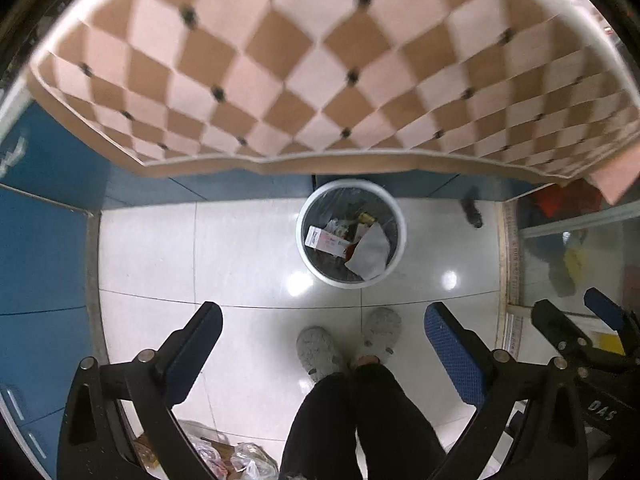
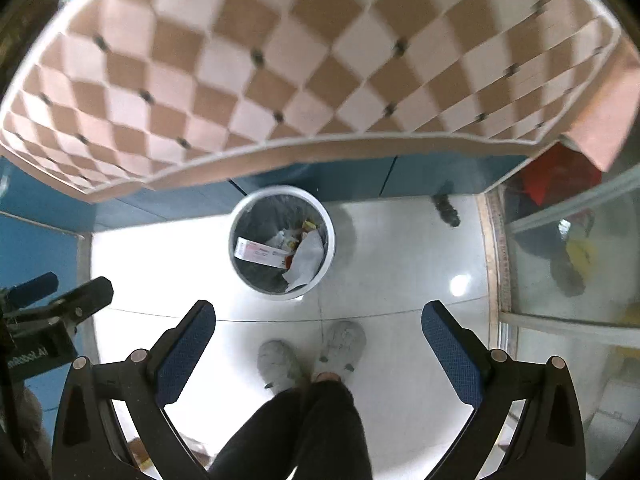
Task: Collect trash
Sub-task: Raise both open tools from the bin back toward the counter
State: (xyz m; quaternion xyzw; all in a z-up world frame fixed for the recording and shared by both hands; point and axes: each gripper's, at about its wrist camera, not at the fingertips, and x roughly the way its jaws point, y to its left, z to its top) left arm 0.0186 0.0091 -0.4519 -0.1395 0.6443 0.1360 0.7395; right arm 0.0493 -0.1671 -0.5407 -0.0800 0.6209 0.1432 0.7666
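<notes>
A round white trash bin (image 1: 304,236) with a dark liner stands on the floor below the table edge; it also shows in the right wrist view (image 2: 330,236). Inside lie a white and pink box (image 1: 326,242) (image 2: 260,254), a grey sheet (image 1: 370,254) (image 2: 306,260) and small wrappers. My left gripper (image 1: 324,318) is open and empty, high above the floor. My right gripper (image 2: 318,314) is open and empty too. Each gripper shows at the edge of the other's view, the right one (image 1: 576,312) and the left one (image 2: 68,288).
A table with a brown and pink checkered cloth (image 1: 320,60) (image 2: 304,48) fills the top. Blue cabinets (image 1: 40,248) stand left. The person's legs and grey slippers (image 1: 348,344) (image 2: 312,352) stand on white tiles. Plastic bags (image 1: 232,456) lie bottom left. A glass door (image 2: 568,248) is on the right.
</notes>
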